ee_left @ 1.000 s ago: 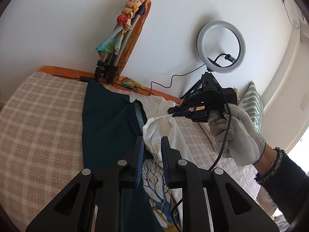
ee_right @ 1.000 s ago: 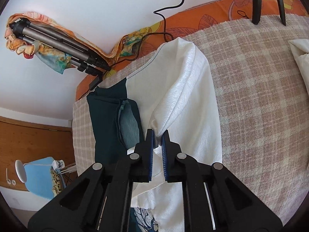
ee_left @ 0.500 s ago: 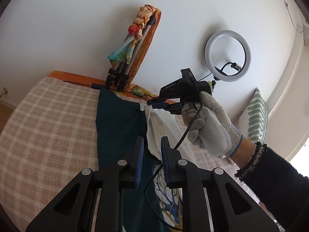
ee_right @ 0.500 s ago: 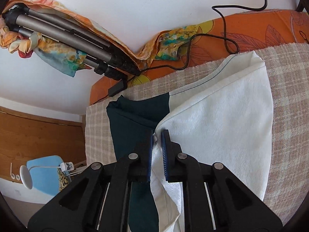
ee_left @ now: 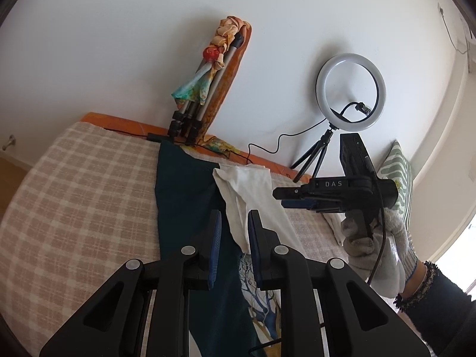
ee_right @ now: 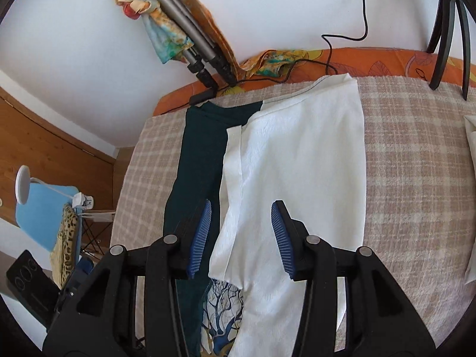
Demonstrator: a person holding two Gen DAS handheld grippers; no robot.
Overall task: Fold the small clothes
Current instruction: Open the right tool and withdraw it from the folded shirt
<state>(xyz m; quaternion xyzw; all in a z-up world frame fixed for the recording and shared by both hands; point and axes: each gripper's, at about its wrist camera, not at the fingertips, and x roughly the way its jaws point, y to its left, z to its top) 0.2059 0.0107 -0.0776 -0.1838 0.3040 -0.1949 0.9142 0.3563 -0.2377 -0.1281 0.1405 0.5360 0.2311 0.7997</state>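
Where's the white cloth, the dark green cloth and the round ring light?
white cloth [ee_right: 303,160], right wrist view, middle of its flat top layer.
dark green cloth [ee_right: 202,154], right wrist view, its bare left strip.
ring light [ee_left: 322,80], left wrist view, left side of the ring.

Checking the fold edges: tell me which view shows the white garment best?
The right wrist view: the white garment fills the centre, edges visible, lying beside the dark green cloth. The left wrist view shows it smaller, foreshortened, partly behind the gripper fingers.

On the bed [ee_right: 416,178] two garments lie side by side, touching: the cloth [ee_right: 303,163] on the right overlaps the garment [ee_right: 199,154] on the left along its edge. A folded tripod [ee_right: 184,29] leans against the far wall behind them; a ring light [ee_left: 351,92] stands farther right. Both tongs hover above the near ends.
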